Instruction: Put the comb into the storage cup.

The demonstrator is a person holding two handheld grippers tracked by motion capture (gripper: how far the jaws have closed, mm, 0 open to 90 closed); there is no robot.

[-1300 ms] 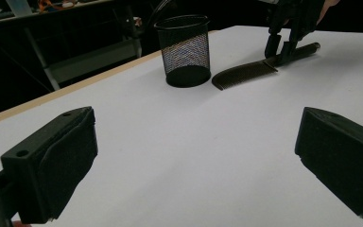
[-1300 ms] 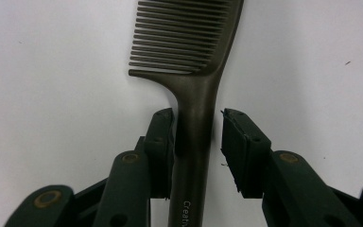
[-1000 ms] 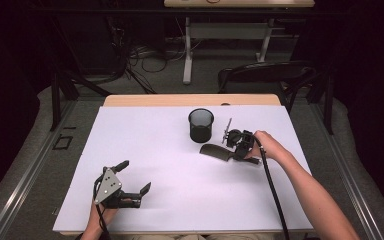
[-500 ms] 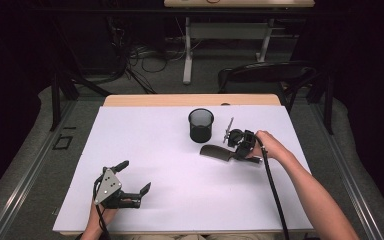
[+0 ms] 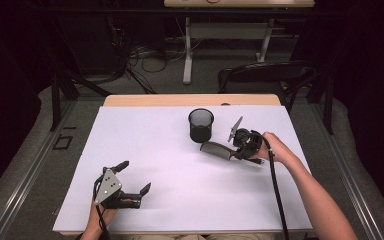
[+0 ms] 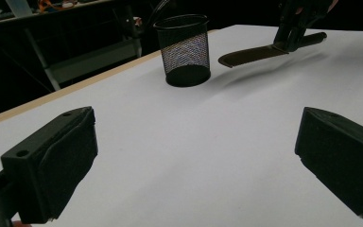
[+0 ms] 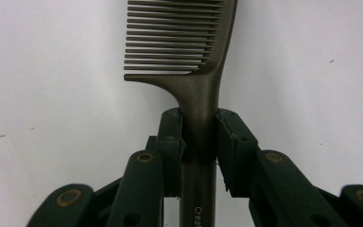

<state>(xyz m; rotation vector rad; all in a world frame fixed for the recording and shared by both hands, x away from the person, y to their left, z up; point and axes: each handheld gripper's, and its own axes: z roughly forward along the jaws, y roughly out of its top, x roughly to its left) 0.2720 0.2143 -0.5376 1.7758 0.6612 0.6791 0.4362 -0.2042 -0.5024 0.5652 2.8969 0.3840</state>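
Observation:
A dark comb (image 5: 216, 148) hangs just above the white table cover, held by its handle in my right gripper (image 5: 236, 151), which is shut on it. In the right gripper view the comb (image 7: 189, 52) points away, its teeth to the left, with the two pads (image 7: 172, 137) clamped on the handle. The comb (image 6: 260, 51) also shows far off in the left gripper view. A black mesh cup (image 5: 201, 125) stands upright just left of the comb's tip. My left gripper (image 5: 132, 182) rests open near the table's front left, nothing between its jaws.
The white cover (image 5: 150, 150) lies over a wooden table whose far edge (image 5: 190, 100) shows. A dark chair (image 5: 265, 75) stands behind the table at the right. Cables and a desk frame lie on the floor beyond.
The right gripper and the comb have shifted very slightly; the left gripper has stayed put.

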